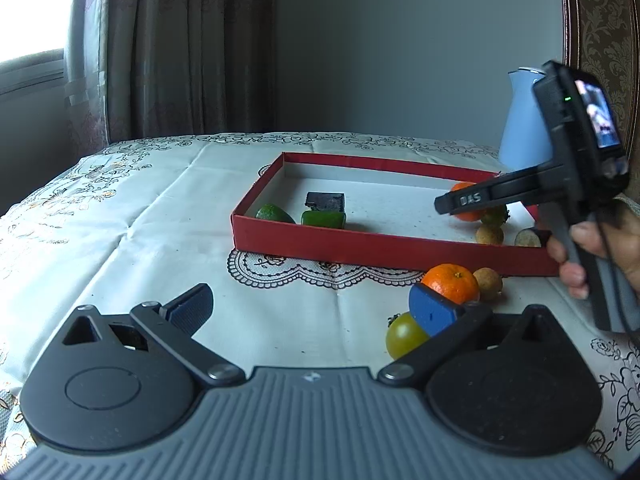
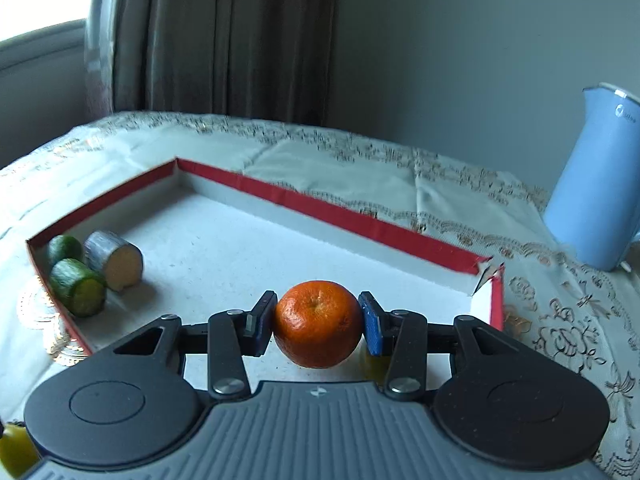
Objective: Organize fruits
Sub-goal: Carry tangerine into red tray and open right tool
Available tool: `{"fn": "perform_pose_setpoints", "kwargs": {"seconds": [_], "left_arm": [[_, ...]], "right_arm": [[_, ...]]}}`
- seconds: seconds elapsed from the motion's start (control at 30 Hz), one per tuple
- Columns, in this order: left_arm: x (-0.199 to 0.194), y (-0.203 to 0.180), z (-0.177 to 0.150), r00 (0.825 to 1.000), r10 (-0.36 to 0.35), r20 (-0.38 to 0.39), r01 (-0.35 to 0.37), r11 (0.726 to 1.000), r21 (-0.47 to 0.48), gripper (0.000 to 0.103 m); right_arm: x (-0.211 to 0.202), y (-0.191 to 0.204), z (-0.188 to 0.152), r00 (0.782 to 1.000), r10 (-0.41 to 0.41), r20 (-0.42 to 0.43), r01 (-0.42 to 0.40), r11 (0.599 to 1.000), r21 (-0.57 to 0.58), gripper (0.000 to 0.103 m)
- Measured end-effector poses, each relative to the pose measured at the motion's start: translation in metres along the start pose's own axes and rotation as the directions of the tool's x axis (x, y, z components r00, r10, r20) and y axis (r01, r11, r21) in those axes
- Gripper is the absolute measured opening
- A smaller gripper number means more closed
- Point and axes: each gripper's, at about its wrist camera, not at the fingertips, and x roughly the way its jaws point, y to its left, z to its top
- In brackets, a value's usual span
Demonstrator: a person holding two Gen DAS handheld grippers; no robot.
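Orange tangerine point(image 2: 318, 323) pinched at its widest between my right gripper point(image 2: 316, 322) pads, hanging over the red tray point(image 2: 304, 204) floor so it drops beside the fruit already there. Left gripper point(image 1: 316, 314) wide open, empty, parked by the second tangerine point(image 1: 451, 283) outside.

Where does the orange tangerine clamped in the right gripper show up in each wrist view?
Left wrist view: the orange tangerine sits at right of centre, inside the shallow red cardboard box, half hidden by the right gripper's finger.
Right wrist view: the tangerine sits low at centre, between the blue pads.
Shared landmark: the pale blue jug.
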Motion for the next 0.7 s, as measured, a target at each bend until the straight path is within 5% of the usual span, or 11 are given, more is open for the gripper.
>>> {"fn": "perform_pose_setpoints", "kwargs": {"seconds": [0.57,0.7], "left_arm": [[0.001,0.001,0.0,1.0,0.004,-0.007,-0.004,1.0,-0.015,0.103],[0.002,0.002,0.0,1.0,0.007,-0.009,-0.008,1.0,-0.022,0.103]], "right_arm": [[0.006,0.011,-0.001,1.0,0.012,-0.023,-0.013,0.999,-0.041,0.043],[-0.012,0.003,-0.003,0.999,0.05,0.009,-0.05,0.999,0.014,0.067]]}}
